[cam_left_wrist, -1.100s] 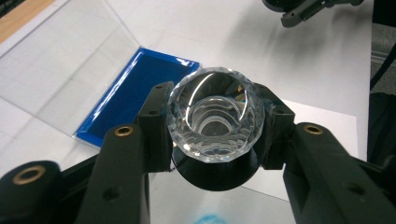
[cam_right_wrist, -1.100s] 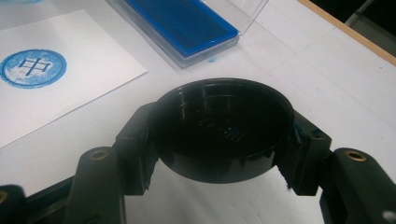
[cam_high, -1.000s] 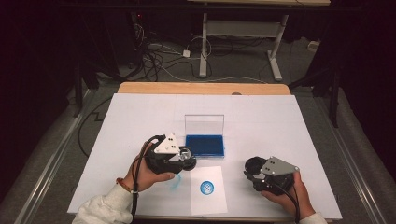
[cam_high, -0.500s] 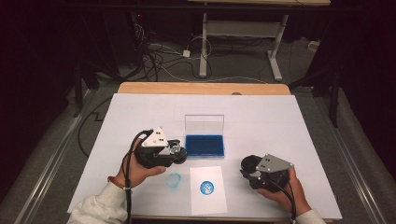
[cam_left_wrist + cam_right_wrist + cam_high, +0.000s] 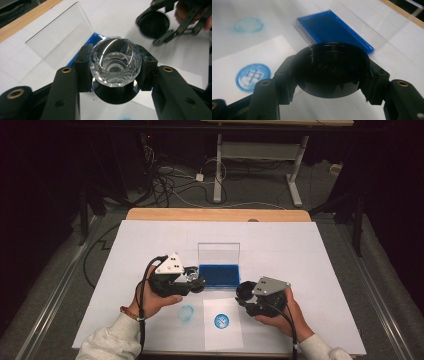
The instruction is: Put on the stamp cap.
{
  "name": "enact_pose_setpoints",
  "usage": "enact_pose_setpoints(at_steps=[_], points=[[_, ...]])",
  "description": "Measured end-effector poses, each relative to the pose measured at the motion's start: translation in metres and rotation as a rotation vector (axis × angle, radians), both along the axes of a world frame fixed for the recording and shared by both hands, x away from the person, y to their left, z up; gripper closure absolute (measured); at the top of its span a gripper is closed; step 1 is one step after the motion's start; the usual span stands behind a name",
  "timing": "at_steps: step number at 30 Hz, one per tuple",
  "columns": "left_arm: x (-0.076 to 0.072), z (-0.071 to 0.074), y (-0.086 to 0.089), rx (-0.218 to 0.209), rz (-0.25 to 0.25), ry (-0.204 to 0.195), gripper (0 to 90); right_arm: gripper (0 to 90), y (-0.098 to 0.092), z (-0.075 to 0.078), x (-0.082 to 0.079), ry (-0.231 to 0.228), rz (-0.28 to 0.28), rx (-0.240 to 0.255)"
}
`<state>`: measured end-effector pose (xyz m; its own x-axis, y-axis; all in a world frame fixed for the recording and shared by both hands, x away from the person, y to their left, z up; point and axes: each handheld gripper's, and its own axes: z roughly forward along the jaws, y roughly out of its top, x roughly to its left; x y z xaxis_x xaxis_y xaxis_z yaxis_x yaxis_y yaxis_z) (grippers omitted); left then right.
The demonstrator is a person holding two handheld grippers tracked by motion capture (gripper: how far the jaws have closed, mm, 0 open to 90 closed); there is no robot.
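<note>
My left tool (image 5: 197, 282) is closed on a round stamp (image 5: 115, 64). Its two black jaws press on the sides of the clear, faceted crystal handle, and the black body of the stamp hangs just below the jaws. In the high view I see this tool a little left of the middle of the desk (image 5: 310, 255), with its tip just beside the left end of the blue ink pad (image 5: 219, 275).

My right tool (image 5: 245, 292) is closed too, and it has the black round cap (image 5: 332, 71) between its jaws. The open side of the cap looks toward the camera of that tool, and both jaws press on its rim. In the left gripper view I also see this cap (image 5: 153, 23) farther off, apart from the stamp. The two tools do not touch each other.

The ink pad lies near the middle of the desk, and its clear lid (image 5: 219, 254) stands upright behind it. In front of the pad, near the edge on my side, lies a white sheet of paper (image 5: 222, 335) with one round blue print (image 5: 222, 321) on it. Left of the sheet, directly on the white desk cover, there is a fainter blue ring mark (image 5: 186, 312), below my left hand (image 5: 155, 302). My right hand (image 5: 282, 312) is to the right of the sheet.
</note>
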<state>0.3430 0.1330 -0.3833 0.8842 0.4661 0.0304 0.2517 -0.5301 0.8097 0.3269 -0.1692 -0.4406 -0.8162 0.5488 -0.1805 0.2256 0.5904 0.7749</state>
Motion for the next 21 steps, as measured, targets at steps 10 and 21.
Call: enact_pose_setpoints(at_steps=[10, 21], points=[[-0.002, 0.000, -0.020, -0.019, -0.060, 0.004, 54.4, 38.8, 0.043, 0.000, 0.007, 0.035, 0.071, 0.018], [0.002, -0.001, -0.029, -0.062, -0.078, 0.015, 54.4, 38.8, 0.064, 0.003, 0.008, 0.055, 0.093, 0.065]])
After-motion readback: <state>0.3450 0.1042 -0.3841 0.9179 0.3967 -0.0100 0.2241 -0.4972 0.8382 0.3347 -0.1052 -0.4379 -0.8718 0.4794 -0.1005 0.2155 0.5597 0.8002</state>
